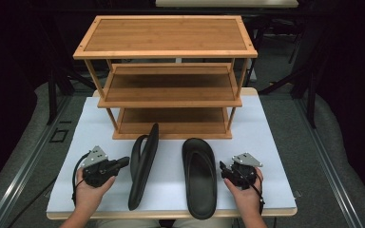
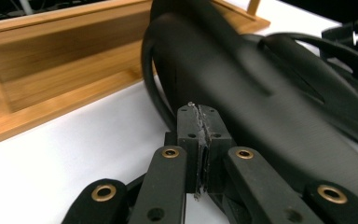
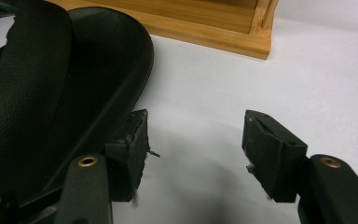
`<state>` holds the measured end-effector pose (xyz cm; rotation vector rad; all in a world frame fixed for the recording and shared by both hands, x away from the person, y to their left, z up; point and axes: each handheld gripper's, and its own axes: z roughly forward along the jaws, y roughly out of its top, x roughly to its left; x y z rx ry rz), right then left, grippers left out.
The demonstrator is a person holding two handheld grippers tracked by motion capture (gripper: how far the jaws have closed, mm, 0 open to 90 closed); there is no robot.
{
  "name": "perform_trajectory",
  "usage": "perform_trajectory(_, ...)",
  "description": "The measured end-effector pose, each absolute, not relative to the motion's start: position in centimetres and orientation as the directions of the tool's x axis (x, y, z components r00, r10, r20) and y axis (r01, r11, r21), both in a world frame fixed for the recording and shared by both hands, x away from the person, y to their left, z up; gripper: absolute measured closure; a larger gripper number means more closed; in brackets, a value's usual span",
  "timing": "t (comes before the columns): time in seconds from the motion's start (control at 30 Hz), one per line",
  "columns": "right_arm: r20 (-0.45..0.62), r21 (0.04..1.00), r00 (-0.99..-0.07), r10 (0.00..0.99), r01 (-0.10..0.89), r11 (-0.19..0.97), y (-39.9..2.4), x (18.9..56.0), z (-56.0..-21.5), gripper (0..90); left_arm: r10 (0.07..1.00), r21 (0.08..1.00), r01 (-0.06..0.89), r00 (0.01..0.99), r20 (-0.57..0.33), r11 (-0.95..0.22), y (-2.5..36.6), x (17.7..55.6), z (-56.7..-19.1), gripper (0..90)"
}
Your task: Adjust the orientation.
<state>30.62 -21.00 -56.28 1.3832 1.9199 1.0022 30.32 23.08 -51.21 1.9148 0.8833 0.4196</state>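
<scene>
Two black slippers lie on the white table (image 1: 95, 123). The left slipper (image 1: 141, 166) stands tilted on its long edge; the right slipper (image 1: 199, 175) lies flat, footbed up. My left gripper (image 1: 124, 162) points right at the tilted slipper (image 2: 251, 102) from close by. Its pads (image 2: 199, 135) are pressed together with nothing between them, so it is shut. Just right of the flat slipper, my right gripper (image 1: 222, 168) is open. In the right gripper view it (image 3: 196, 144) is empty over bare table, its left pad close beside the slipper's rim (image 3: 135, 60).
A three-tier bamboo shoe rack (image 1: 171, 95) stands at the back of the table, all shelves bare. Its bottom rail (image 3: 205, 23) lies just beyond the slippers' toes. White table surface shows left of the left hand and right of the right hand.
</scene>
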Motion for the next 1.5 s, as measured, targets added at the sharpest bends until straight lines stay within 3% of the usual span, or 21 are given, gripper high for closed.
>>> perform_trajectory(0.3, -0.017, 0.827, -0.307, 0.951, 0.531, 0.186, -21.0, 30.6, -56.2, 40.3, 0.724, 0.849, 0.419, 0.687, -0.066, -0.321, 22.1, 30.5, -52.2, 85.6)
perform_trajectory(0.67, -0.016, 0.831, -0.305, 0.952, 0.525, 0.182, -21.0, 30.6, -56.2, 40.3, 0.675, 0.847, 0.446, 0.722, -0.151, -0.288, 19.4, 30.9, -52.3, 55.8)
perform_trajectory(0.9, -0.003, 0.832, -0.304, 0.953, 0.527, 0.171, -21.2, 30.5, -56.2, 40.3, 0.656, 0.818, 0.48, 0.734, -0.175, -0.318, 17.6, 31.3, -53.6, 48.0)
perform_trajectory(1.07, -0.002, 0.833, -0.309, 0.951, 0.526, 0.172, -21.2, 30.6, -56.2, 40.3, 0.667, 0.799, 0.516, 0.716, -0.204, -0.309, 17.7, 31.4, -54.4, 48.7)
perform_trajectory(1.5, 0.003, 0.83, -0.312, 0.95, 0.53, 0.171, -21.2, 30.7, -56.3, 40.3, 0.668, 0.794, 0.536, 0.706, -0.236, -0.286, 18.4, 31.1, -54.9, 64.0)
